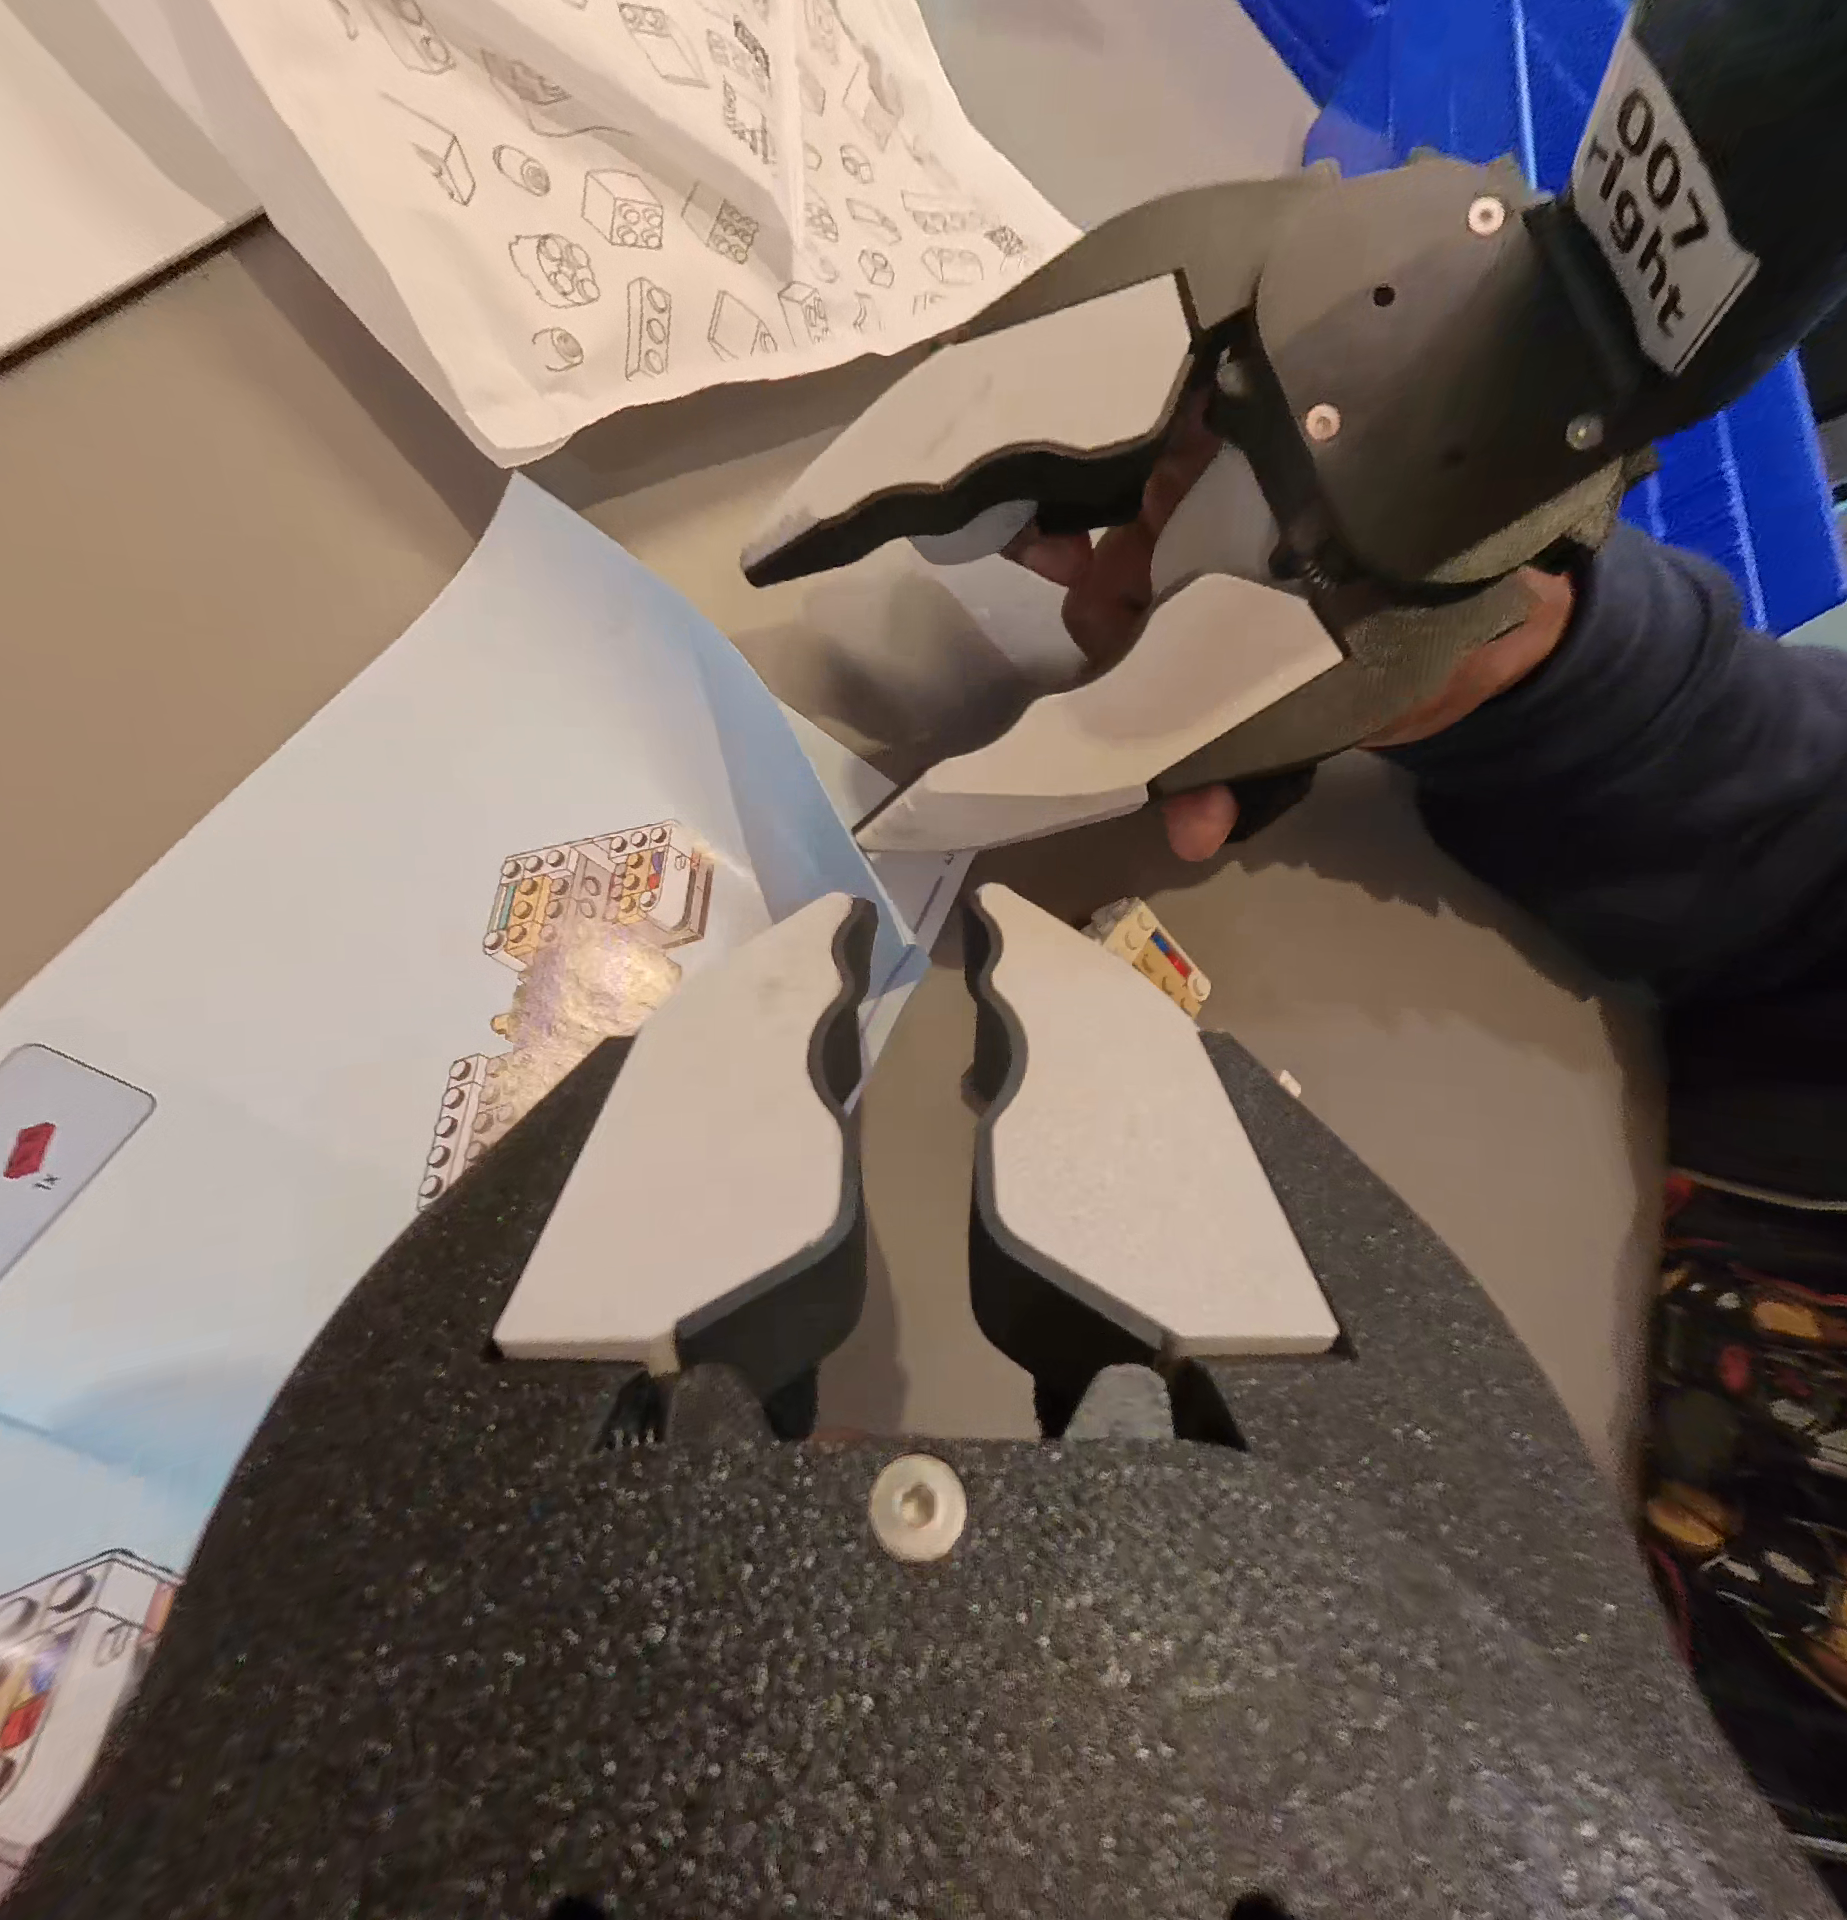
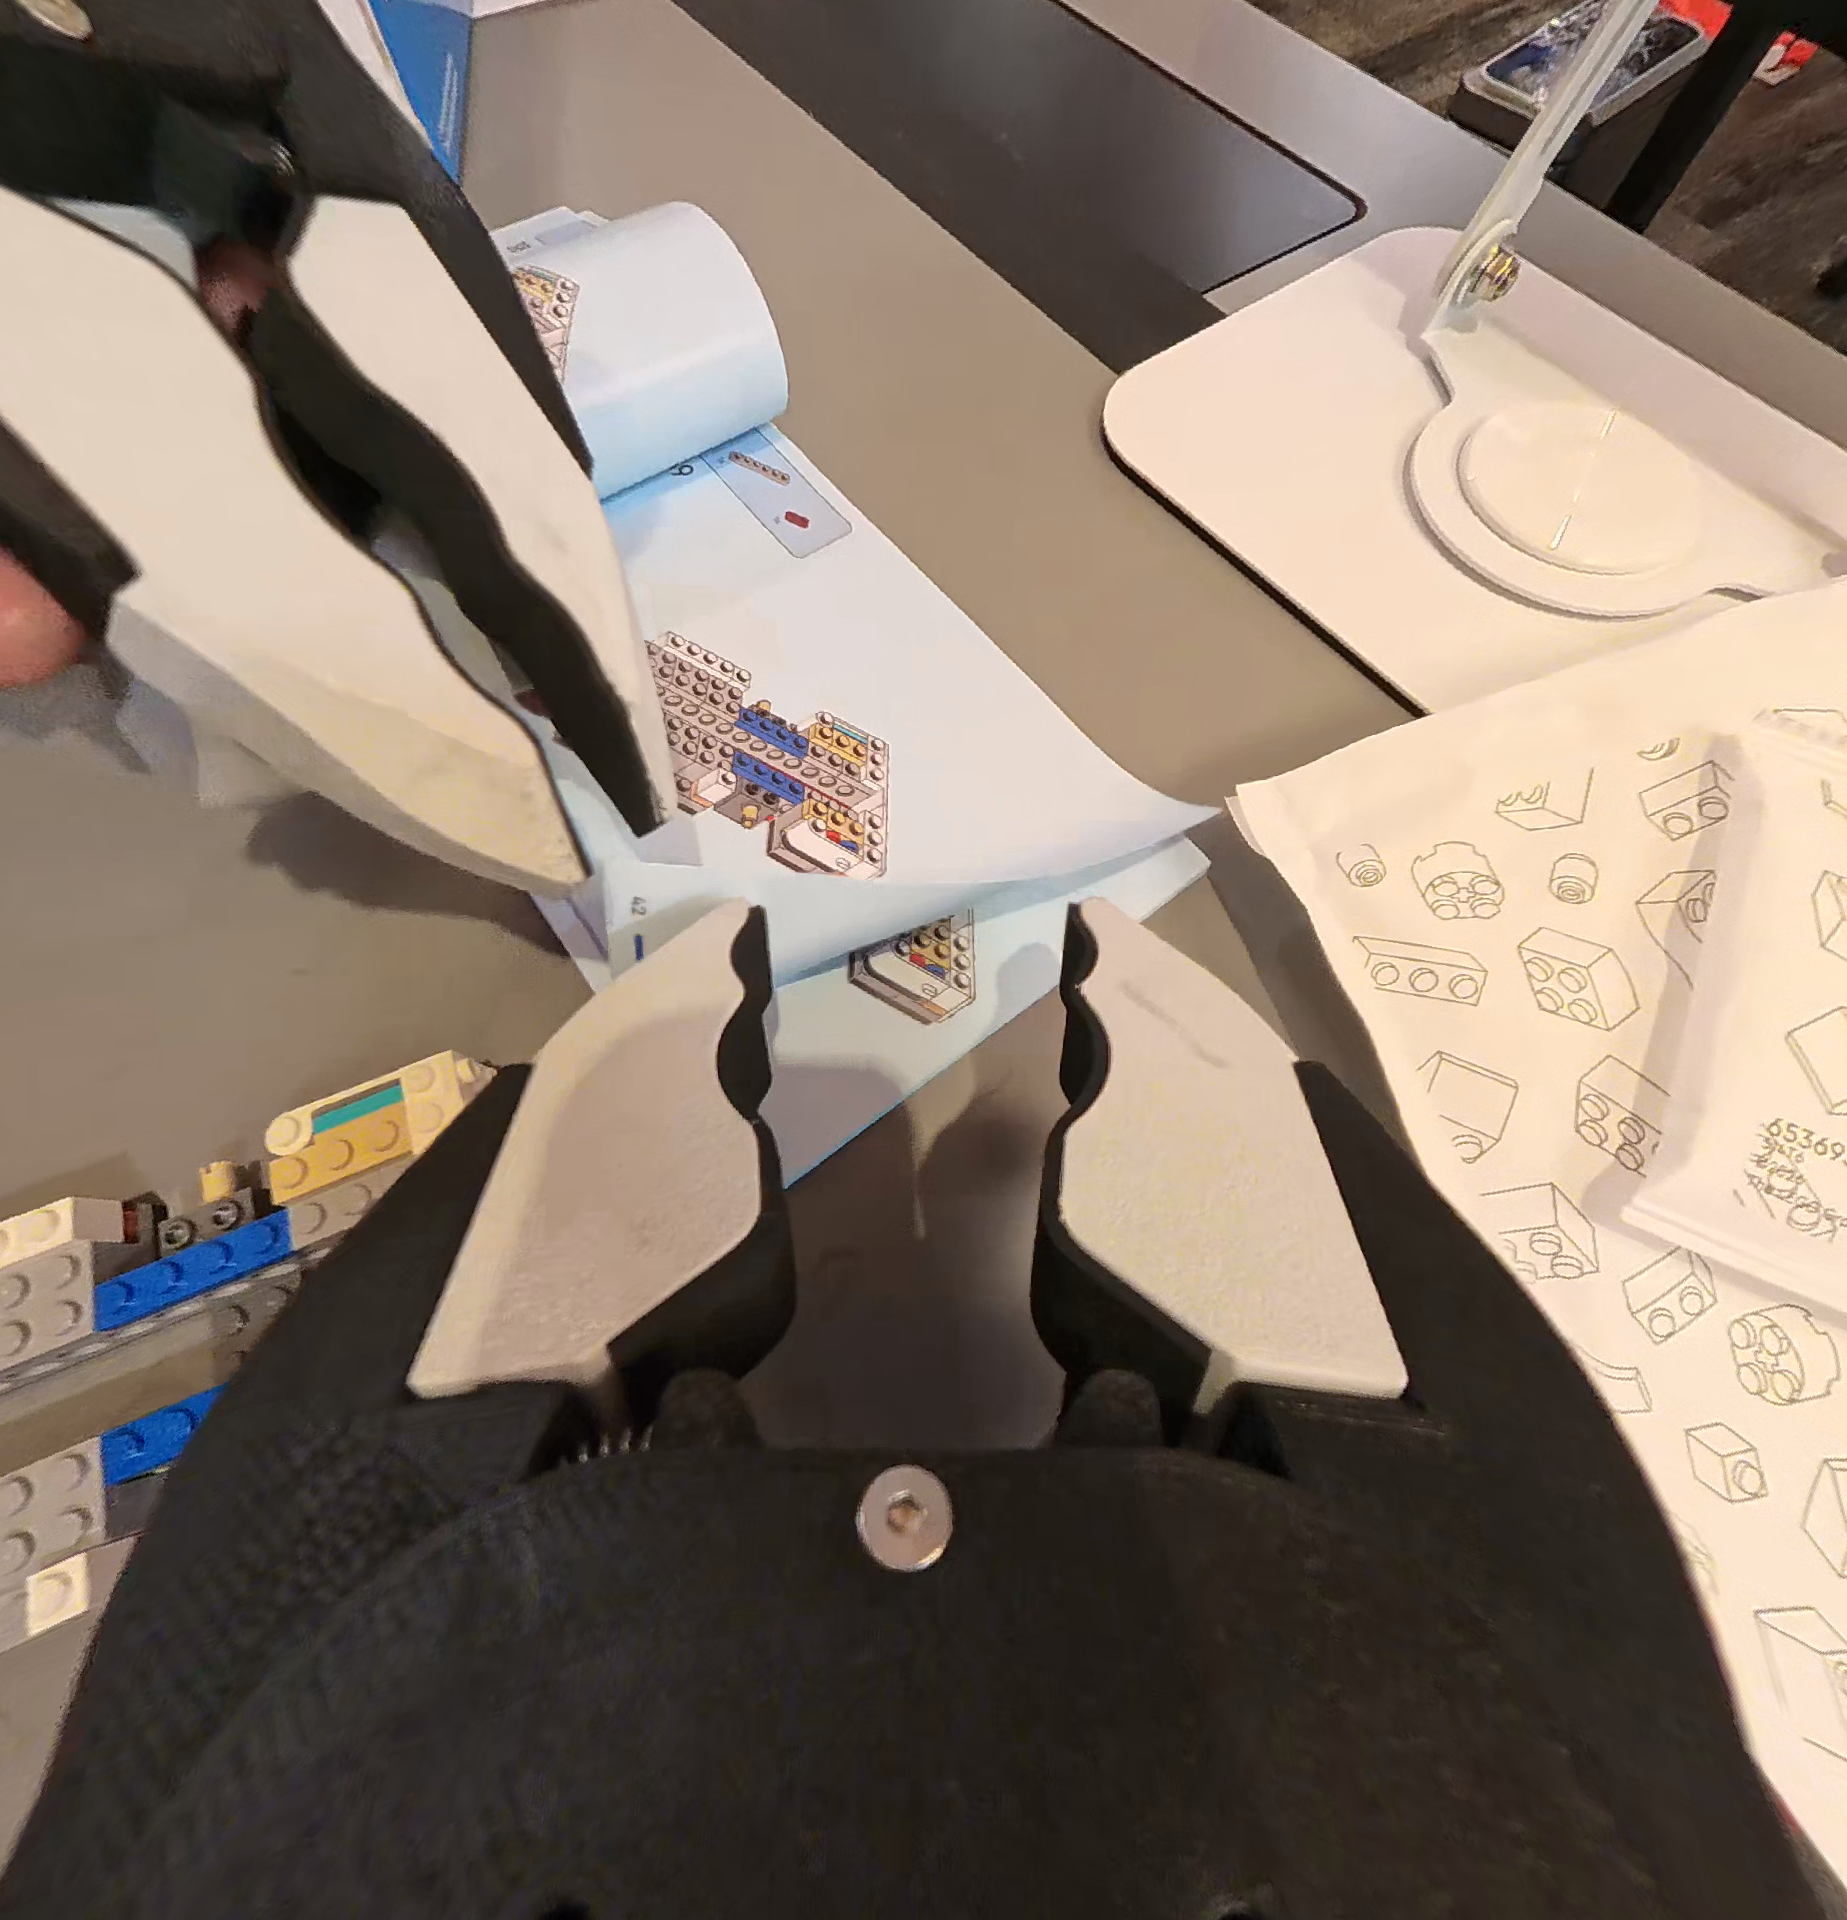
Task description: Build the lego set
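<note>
Both tongs point(image 2: 914, 971) parted over booklet point(image 2: 960, 727), seemingly untouched.

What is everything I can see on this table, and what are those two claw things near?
Booklet: one, pale blue pages with brick drawings, open in the table's middle, far pages curled into a roll.
Paper bags: at least two, white with outlined brick drawings, beside the booklet.
Brick model: one, grey, blue and tan, near edge of the table.
Lamp base: one, white, flat, far side.
Box: one, blue, behind the right tool; only part shows.
Table: one, grey-brown.
Sleeve: one, dark, on the arm behind the right tool.
Left tool: one, grey fingers slightly apart, a page corner between them, contact unclear.
Right tool: one, fingers wide apart, nothing between them, over the booklet's near edge.
</note>
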Available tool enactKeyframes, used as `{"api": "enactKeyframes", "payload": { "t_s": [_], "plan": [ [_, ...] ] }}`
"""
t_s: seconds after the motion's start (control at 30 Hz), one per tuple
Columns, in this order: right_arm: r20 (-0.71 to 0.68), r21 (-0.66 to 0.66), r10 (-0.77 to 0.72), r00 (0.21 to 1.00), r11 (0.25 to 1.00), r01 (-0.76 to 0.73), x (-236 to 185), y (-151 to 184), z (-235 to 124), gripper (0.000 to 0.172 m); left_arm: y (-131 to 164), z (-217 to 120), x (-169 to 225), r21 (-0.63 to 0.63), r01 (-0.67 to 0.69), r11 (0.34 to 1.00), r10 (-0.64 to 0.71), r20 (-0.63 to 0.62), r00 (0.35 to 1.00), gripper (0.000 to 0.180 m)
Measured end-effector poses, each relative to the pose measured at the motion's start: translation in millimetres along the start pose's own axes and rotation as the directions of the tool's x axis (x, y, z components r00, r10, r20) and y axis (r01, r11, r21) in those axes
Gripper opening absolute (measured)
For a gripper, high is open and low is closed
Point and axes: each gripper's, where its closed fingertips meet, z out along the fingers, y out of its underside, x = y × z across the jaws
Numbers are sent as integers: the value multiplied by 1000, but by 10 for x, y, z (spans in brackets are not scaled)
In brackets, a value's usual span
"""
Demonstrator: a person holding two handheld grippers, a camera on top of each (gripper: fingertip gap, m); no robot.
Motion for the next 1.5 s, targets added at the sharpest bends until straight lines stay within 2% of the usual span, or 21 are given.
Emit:
{"api": "enactKeyframes", "payload": {
  "t_s": [0.17, 0.3, 0.57, 0.67, 0.83, 1.13, 1.5],
  "plan": [
    [23, 1, 10, 1000, 1000, -10, -34, 7, 5, 54, 26, 52, -8, -1, 75, 997, -75, -28, 997, 15],
    [39, -1, 11, 999, 1000, -10, -64, 8, 4, 54, 19, 55, 11, 11, 97, 995, -96, -51, 994, 0],
    [164, 13, 95, 982, 995, -98, -235, -53, -32, 54, -95, -83, 17, 124, 208, 970, -191, -134, 972, 0],
    [253, 6, 177, 951, 983, -185, -358, -106, -49, 55, -105, -164, 28, 188, 256, 948, -228, -156, 961, 0],
    [414, 17, 325, 850, 931, -364, -549, -300, -89, 55, -95, -308, 27, 287, 315, 905, -275, -171, 946, 0],
    [412, -43, 439, 799, 885, -464, -565, -318, 96, 56, -51, -370, -5, 317, 372, 872, -316, -213, 924, 0],
    [400, -49, 469, 787, 869, -492, -501, -275, 115, 39, -40, -371, -47, 317, 379, 869, -326, -209, 922, 0]
  ]
}}
